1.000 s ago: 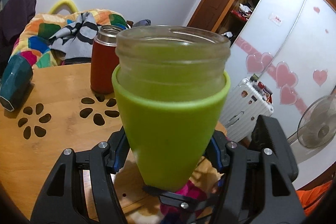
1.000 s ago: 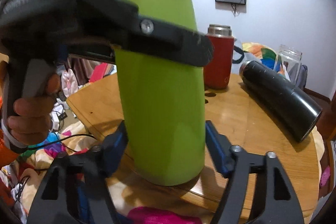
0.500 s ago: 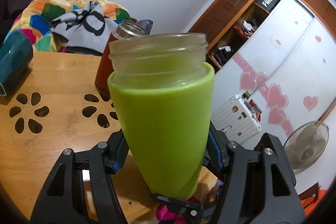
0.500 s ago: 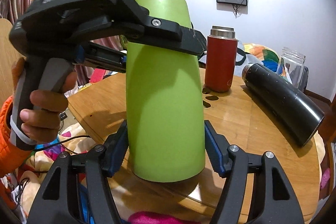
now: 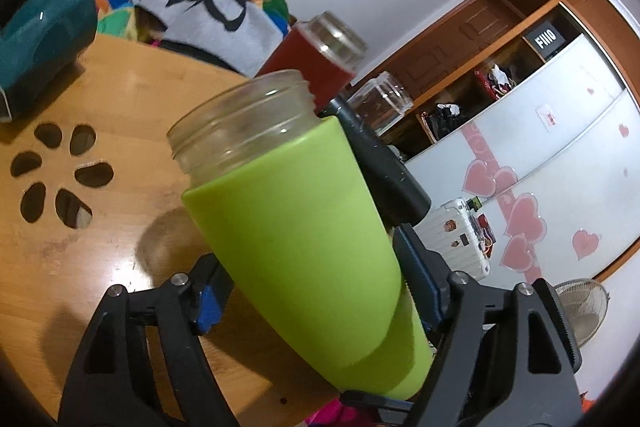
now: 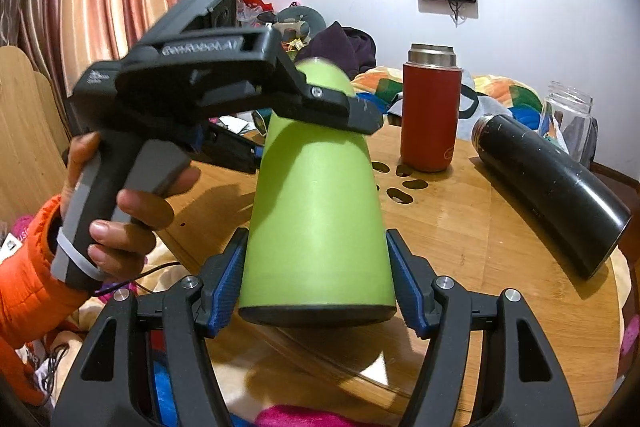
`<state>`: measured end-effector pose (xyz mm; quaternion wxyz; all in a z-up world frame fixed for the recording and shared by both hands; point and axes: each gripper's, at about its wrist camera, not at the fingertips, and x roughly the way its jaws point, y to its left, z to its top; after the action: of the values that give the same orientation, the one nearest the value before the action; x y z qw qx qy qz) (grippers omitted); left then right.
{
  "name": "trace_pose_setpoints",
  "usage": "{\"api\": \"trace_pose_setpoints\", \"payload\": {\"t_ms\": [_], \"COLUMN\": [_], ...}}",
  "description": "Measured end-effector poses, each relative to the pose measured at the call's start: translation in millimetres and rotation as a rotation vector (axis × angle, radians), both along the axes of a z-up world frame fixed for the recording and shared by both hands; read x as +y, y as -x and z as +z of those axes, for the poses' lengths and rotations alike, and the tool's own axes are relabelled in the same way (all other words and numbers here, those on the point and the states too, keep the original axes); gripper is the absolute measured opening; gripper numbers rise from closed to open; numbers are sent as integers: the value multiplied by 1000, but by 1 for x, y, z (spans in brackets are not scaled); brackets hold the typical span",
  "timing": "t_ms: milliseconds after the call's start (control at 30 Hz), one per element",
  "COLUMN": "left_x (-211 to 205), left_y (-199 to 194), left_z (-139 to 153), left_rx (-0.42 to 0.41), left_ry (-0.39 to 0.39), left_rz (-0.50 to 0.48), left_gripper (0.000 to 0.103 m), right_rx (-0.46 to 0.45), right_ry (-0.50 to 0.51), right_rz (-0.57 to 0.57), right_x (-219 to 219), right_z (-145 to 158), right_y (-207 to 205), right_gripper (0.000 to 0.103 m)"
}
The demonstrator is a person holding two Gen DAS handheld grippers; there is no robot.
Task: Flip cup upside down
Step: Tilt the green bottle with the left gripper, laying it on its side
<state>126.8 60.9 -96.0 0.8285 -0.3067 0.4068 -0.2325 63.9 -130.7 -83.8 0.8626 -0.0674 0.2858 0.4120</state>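
The cup (image 5: 304, 211) is a tall glass bottle in a lime green sleeve with a bare glass mouth. It is lifted off the wooden table (image 5: 120, 99) and tilted, mouth away and to the left. My left gripper (image 5: 316, 287) is shut on its upper part. In the right wrist view the cup (image 6: 316, 211) leans away, its dark base nearest. My right gripper (image 6: 316, 291) clamps the cup near that base. The left gripper (image 6: 360, 119) crosses the cup higher up there.
On the table stand a red thermos (image 6: 430, 115) and a clear glass jar (image 6: 568, 111). A black flask (image 6: 548, 187) lies on its side at the right. A teal cup (image 5: 44, 35) lies at the left. Clothes are piled behind.
The cup has gone from upright on the table to lifted and tilted, its mouth tipping away from my right gripper. Both grippers stayed shut on it.
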Motion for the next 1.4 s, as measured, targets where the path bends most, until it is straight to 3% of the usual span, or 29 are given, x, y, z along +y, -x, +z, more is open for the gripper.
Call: {"api": "trace_pose_setpoints", "payload": {"t_ms": [400,633,967,1133,1400], "left_x": [-2,-8,-3,-7,-42], "left_y": [-3,2,13,27,59], "left_z": [-17,-11,-1,16,51], "left_rx": [94,119,137,61,-182], "left_ry": [5,-52,-136,-261,-492], "left_rz": [-10,-32,-44,-16,6], "left_gripper": [85,98,100,100,100], "right_rx": [-3,6,5,8,54], "right_ry": [-6,-11,-8,-7,-11], "right_rz": [0,-4,-22,-22,-27], "right_x": [0,0,-2,-2,-9], "right_z": [-1,-1,0,1,-6], "right_y": [2,2,3,3,4], "right_gripper": [62,62,62,62,64]}}
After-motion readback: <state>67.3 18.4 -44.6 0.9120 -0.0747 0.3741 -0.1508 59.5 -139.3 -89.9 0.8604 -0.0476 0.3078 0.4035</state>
